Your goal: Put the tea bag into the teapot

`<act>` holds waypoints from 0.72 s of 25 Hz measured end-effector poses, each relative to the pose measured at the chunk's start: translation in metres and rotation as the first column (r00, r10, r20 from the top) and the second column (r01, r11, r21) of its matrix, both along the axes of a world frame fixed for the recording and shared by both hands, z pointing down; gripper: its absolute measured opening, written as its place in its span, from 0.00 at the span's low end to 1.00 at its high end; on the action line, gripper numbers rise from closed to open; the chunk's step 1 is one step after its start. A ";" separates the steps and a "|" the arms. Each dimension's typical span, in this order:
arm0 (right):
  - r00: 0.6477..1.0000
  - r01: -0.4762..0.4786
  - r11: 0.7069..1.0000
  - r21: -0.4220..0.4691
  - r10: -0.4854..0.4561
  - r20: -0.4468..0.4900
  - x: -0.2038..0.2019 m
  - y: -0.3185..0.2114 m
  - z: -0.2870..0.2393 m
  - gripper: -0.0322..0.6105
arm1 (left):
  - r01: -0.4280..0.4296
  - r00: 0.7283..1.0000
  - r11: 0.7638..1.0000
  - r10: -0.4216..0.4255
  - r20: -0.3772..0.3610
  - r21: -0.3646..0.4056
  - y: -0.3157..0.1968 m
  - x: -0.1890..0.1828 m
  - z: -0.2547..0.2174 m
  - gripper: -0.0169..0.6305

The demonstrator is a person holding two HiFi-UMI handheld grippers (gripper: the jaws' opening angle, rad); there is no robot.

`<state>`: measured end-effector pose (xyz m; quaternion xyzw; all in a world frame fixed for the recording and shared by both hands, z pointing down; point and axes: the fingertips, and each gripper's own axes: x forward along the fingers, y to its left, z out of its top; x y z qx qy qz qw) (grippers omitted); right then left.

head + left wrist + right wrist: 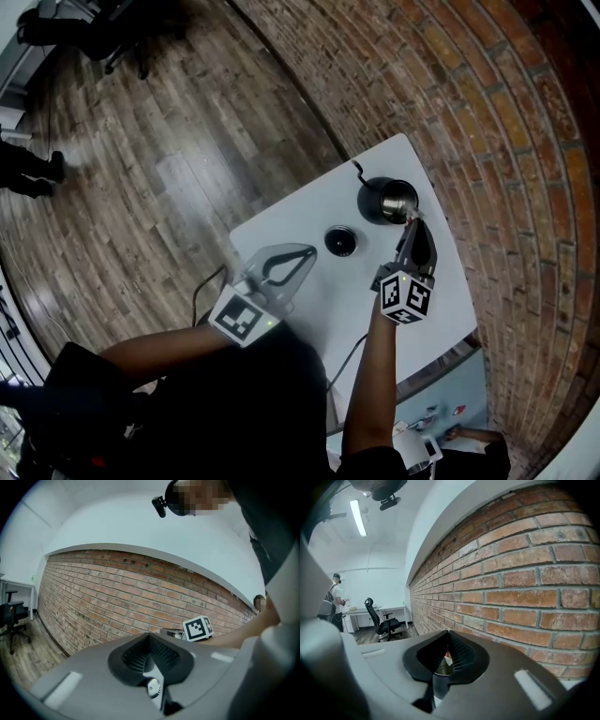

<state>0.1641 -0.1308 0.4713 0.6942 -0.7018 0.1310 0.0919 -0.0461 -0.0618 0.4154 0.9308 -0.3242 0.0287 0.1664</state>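
Brick wall point(450, 103) runs beyond both hand-held grippers; it fills the background ahead of the jaws in each gripper view. Wooden floor point(187, 141) off to the left of the left hand-held gripper.

White table point(300, 211) lies under both hand-held grippers, with one corner pointing away from them.

Left hand-held gripper point(307, 253) over the near left part of the table, jaws together, nothing between them; in its own view the tips point(150, 637) meet.

Right hand-held gripper point(411, 223) jaws together, pinched on the tea bag point(448, 658). Only a small white and red tag shows between the pads; the rest of the bag can't be made out.

Dark teapot point(380, 202) sits open, directly ahead of and just under the right hand-held gripper's tips, which are at its near rim.

Round black lid point(340, 241) on the table, between the two hand-held grippers, apart from the teapot
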 end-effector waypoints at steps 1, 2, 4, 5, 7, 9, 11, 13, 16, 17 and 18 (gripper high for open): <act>1.000 0.000 1.000 -0.002 0.000 0.002 0.000 -0.001 0.001 0.06 | 0.004 1.000 1.000 -0.004 0.000 0.002 -0.001 -0.001 0.000 0.03; 1.000 0.001 1.000 -0.006 -0.001 0.004 -0.001 -0.002 0.002 0.06 | 0.007 1.000 1.000 -0.007 0.001 0.003 -0.002 -0.002 0.000 0.03; 1.000 0.004 1.000 -0.014 -0.004 0.010 -0.002 -0.004 0.006 0.07 | 0.013 1.000 1.000 -0.013 0.005 0.002 -0.003 -0.004 0.001 0.03; 1.000 0.003 1.000 -0.018 -0.003 0.012 -0.002 -0.005 0.008 0.08 | 0.016 1.000 1.000 -0.016 0.007 -0.001 -0.003 -0.005 0.002 0.03; 1.000 -0.005 1.000 -0.025 0.006 0.016 -0.001 -0.005 0.011 0.11 | 0.020 1.000 1.000 -0.020 0.007 -0.003 -0.004 -0.006 0.002 0.03; 1.000 -0.015 1.000 -0.026 0.015 0.022 0.000 -0.006 0.012 0.14 | 0.023 1.000 1.000 -0.023 0.004 -0.003 -0.004 -0.008 0.002 0.03; 0.999 -0.021 0.999 -0.024 0.022 0.024 0.000 -0.006 0.011 0.17 | 0.021 1.000 1.000 -0.021 0.006 0.003 -0.004 -0.009 0.001 0.03; 0.999 -0.021 1.000 -0.023 0.022 0.028 -0.001 -0.005 0.009 0.17 | 0.019 1.000 1.000 -0.019 0.004 0.005 -0.003 -0.010 0.001 0.03; 0.999 -0.025 1.000 -0.014 0.025 0.028 -0.003 0.000 0.004 0.17 | 0.011 1.000 1.000 -0.011 -0.002 0.004 -0.002 -0.009 -0.001 0.03; 0.999 -0.032 0.999 -0.006 0.032 0.025 -0.002 0.002 0.001 0.17 | 0.005 1.000 1.000 -0.005 -0.003 0.006 -0.001 -0.008 -0.002 0.03; 0.999 -0.045 0.999 0.006 0.045 0.019 -0.002 0.005 -0.002 0.16 | -0.003 1.000 1.000 0.003 -0.004 0.010 -0.001 -0.007 -0.003 0.03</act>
